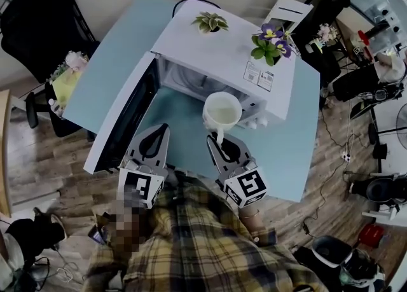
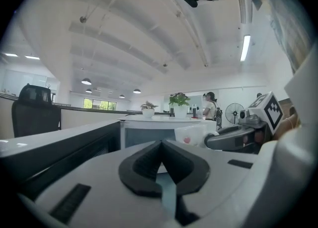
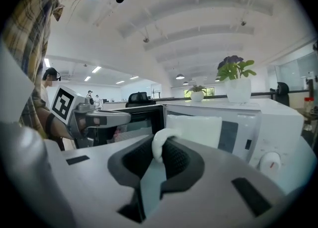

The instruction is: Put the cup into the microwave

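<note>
A white cup (image 1: 222, 111) hangs in front of the open white microwave (image 1: 219, 46), just outside its cavity (image 1: 191, 81). My right gripper (image 1: 219, 141) is shut on the cup's handle (image 3: 160, 145), and the cup's body (image 3: 195, 130) stands beyond the jaws. The microwave door (image 1: 124, 119) is swung wide to the left. My left gripper (image 1: 156, 138) sits beside the right one, between it and the door, shut with nothing in it; its pads (image 2: 149, 160) meet at the tip.
The microwave stands on a light blue table (image 1: 289, 151). Two potted plants (image 1: 210, 21) (image 1: 270, 42) sit on top of the microwave. Black chairs (image 1: 38, 23) and cluttered desks (image 1: 381, 62) surround the table.
</note>
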`<move>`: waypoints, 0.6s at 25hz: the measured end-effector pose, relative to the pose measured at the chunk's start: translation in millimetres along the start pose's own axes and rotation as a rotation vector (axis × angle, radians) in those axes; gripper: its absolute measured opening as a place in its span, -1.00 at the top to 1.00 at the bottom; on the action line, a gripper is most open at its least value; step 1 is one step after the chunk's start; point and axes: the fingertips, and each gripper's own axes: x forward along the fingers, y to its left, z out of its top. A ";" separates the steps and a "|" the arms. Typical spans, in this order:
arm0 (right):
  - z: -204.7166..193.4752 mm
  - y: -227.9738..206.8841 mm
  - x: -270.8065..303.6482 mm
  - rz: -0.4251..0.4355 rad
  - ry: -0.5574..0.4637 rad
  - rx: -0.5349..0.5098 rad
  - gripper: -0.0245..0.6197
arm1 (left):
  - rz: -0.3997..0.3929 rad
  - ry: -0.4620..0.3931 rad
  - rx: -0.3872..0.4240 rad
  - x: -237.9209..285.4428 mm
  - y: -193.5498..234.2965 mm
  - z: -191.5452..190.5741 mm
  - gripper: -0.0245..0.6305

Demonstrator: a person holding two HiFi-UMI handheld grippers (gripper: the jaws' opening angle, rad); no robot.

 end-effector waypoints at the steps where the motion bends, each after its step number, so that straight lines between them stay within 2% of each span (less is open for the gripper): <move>1: 0.7 1.5 2.2 0.004 -0.001 -0.001 0.78 | 0.002 0.001 0.000 -0.3 2.0 0.0 0.96; 15: 2.2 8.2 27.4 0.008 0.025 0.008 0.78 | -0.009 0.017 -0.012 3.1 25.4 -2.1 0.96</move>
